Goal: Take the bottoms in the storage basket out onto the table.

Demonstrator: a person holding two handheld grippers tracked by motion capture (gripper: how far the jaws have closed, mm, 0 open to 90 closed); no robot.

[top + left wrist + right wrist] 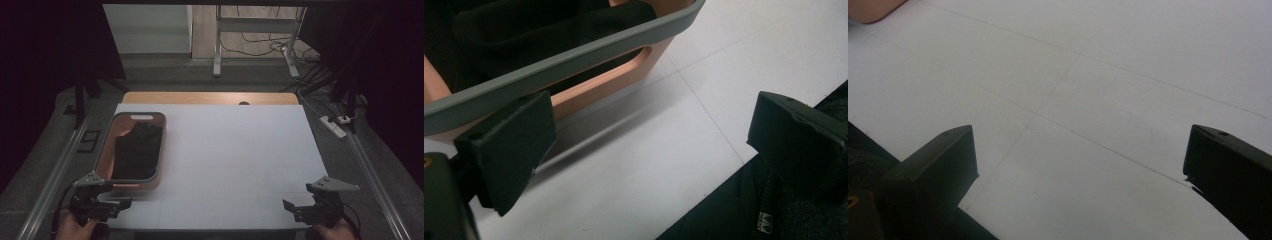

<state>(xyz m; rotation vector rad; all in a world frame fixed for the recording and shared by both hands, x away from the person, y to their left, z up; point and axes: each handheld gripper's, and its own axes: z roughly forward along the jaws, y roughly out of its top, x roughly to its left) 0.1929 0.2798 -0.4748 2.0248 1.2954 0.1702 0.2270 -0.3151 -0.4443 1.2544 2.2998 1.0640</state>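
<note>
Peach plastic basket [159, 170] with a grey rim sits on the white table cover [240, 150], at about 9 o'clock from table centre, dark folded cloth [137, 150] lying inside it. Left gripper [117, 205] hangs at roughly 7 o'clock, just beside the basket's near wall; in the left gripper view its jaws stand wide apart with nothing between them, and the grey rim [574, 55] and a handle cut-out [644, 55] sit right ahead, the cloth [524, 25] behind the rim. Right gripper [295, 210] is at about 5 o'clock, well apart from the basket, jaws also spread wide and empty over bare cover in the right gripper view. Neither gripper holds or touches anything. Likely job: get the cloth out of the basket, not begun. Risks as judged from here: left jaw is close to the near wall, so a low reach forward could catch the rim and shove or tip the basket instead of clearing it. Cloth is dark against a dim interior, so edges and folds are hard to read; a pinch could take one layer and drag it unfolded, or snag it on the rim while lifting. The basket looks light and may lift along with the cloth if not held down. Right gripper is too far off to steady it right now.
</note>
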